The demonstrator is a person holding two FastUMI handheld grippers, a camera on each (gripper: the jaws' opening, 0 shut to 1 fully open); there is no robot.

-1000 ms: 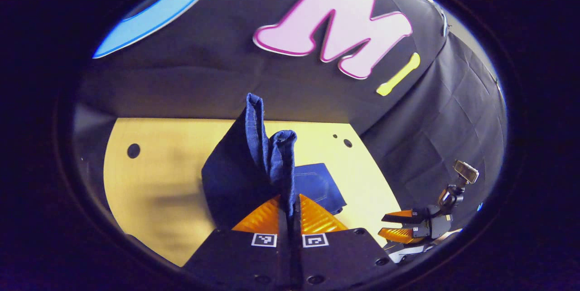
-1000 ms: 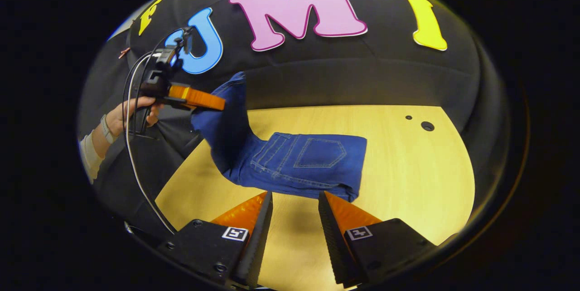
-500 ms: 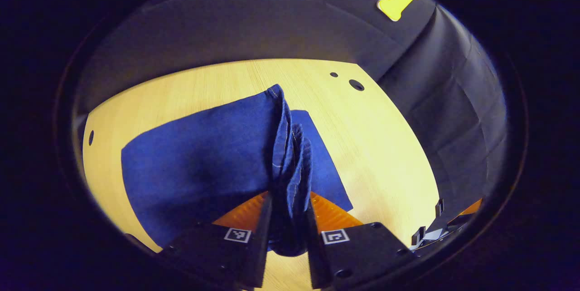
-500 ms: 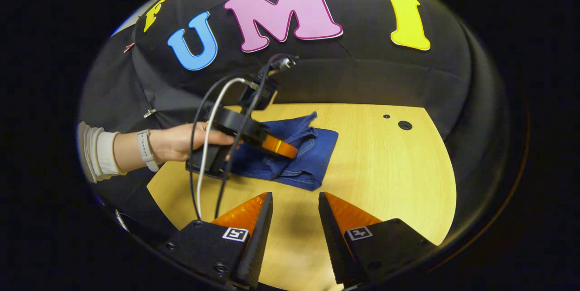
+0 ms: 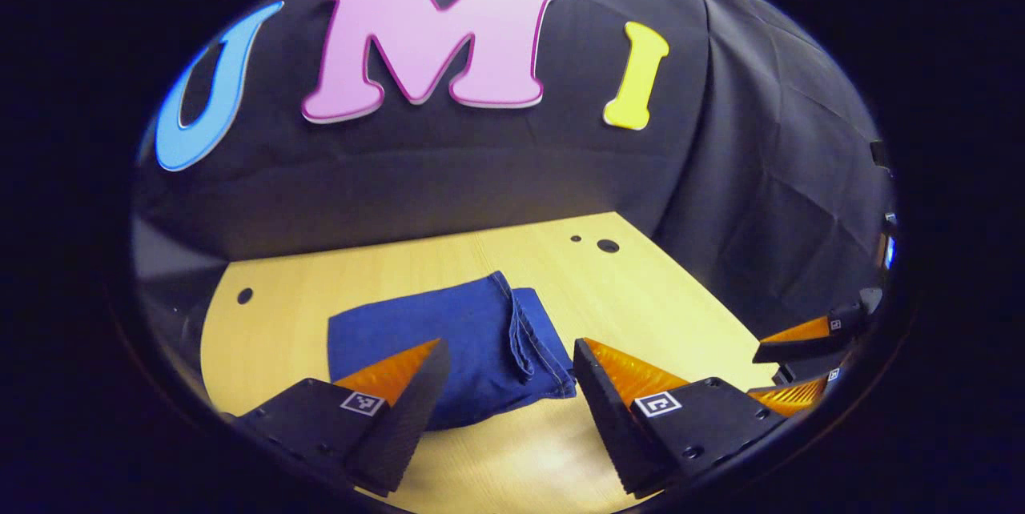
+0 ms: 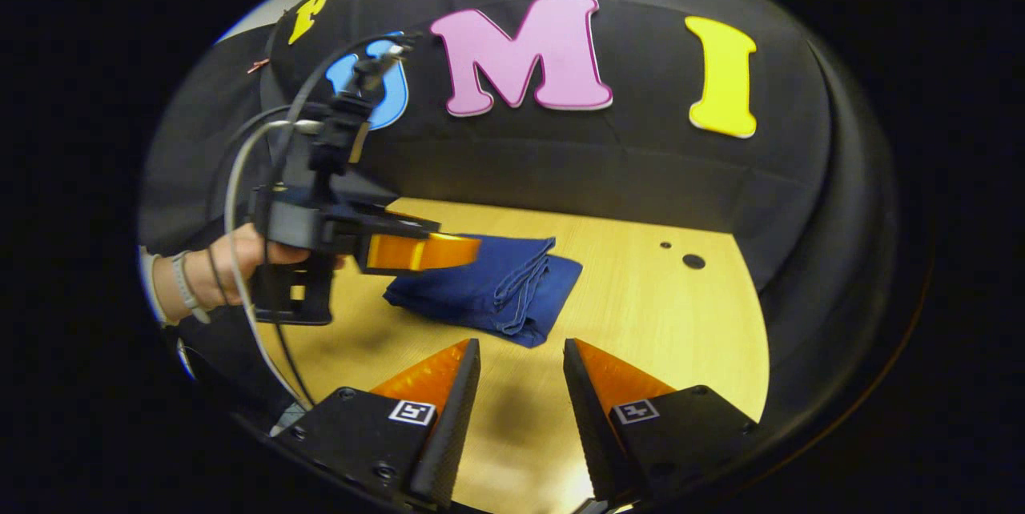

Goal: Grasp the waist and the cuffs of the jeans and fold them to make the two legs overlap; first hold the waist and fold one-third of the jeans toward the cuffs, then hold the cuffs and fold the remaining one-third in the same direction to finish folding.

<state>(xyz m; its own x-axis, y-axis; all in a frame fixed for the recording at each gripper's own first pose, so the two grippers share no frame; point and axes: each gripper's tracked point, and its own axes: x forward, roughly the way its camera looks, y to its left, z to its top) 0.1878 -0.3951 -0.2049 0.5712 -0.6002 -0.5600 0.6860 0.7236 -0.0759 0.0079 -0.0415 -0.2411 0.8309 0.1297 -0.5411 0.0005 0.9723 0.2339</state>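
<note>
The jeans [image 5: 456, 350] lay on the wooden table [image 5: 641, 298] as a compact folded bundle, the cuffs' hems [image 5: 524, 334] stacked on top toward its right edge, which suggested the last third had been laid over and the folding was done or nearly so. The left gripper [image 5: 506, 386] hung just in front of the bundle with its jaws spread wide and nothing between them, probably set there for clearance from the cloth. The right gripper [image 6: 520, 386] waited nearer the table's front edge, jaws moderately apart and empty, apart from the jeans. The right gripper view gave what the other lacked: the person's hand [image 6: 240, 258] holding the left gripper, raised just above the bundle's left side. The left gripper view showed the hems close up.
</note>
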